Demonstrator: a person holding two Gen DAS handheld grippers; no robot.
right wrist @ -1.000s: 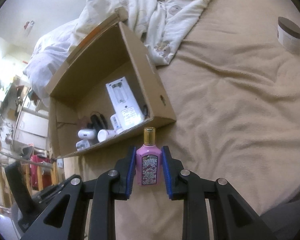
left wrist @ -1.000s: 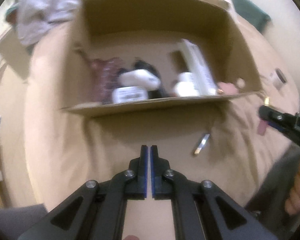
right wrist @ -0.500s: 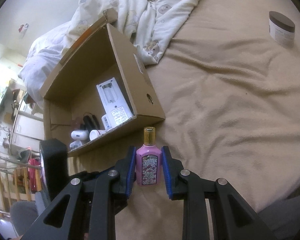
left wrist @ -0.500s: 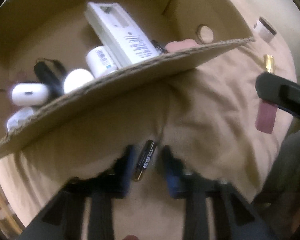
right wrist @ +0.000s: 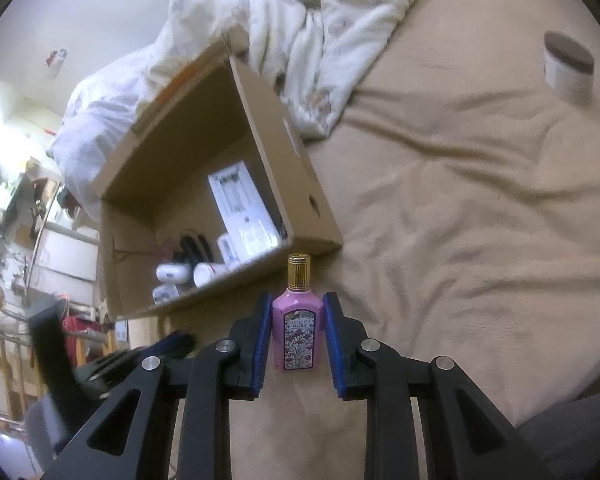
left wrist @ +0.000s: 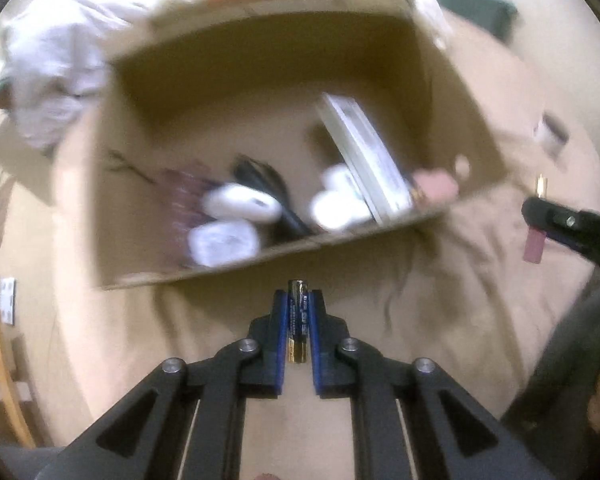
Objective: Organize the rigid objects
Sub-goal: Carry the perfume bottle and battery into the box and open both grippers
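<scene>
- On the tan bedspread (right wrist: 480, 208) sits the open cardboard box (right wrist: 284, 168), left of the scene's middle in the right wrist view, with a rumpled white quilt (right wrist: 324, 40) just beyond it.
- Sorting looks partly done, as a judgement: the box already holds a long white device (left wrist: 364, 156), several white containers (left wrist: 224, 240) and some dark items, though motion blur in the left wrist view keeps them from being named closely.
- Left to do, by the same judgement: both carried items are outside the box, and a brown-lidded jar (right wrist: 568, 66) stands well apart on the far right of the bedspread.
- In the right gripper (right wrist: 298, 336), the blue pads close on a pink perfume bottle (right wrist: 298, 332), held upright with its gold cap up, near the box's near right corner.
- In the left gripper (left wrist: 298, 324), the fingers close on a small dark battery (left wrist: 298, 320), lengthwise between them, just short of the box's near wall.
- Compared with a second ago, the left gripper's fingers, then shut on nothing while the battery lay on the bedspread to the right, now carry it; half a second ago they were spread around it, low over the cloth.
- Across the same interval the right gripper keeps its hold on the bottle, and the box appears somewhat nearer in its view.
</scene>
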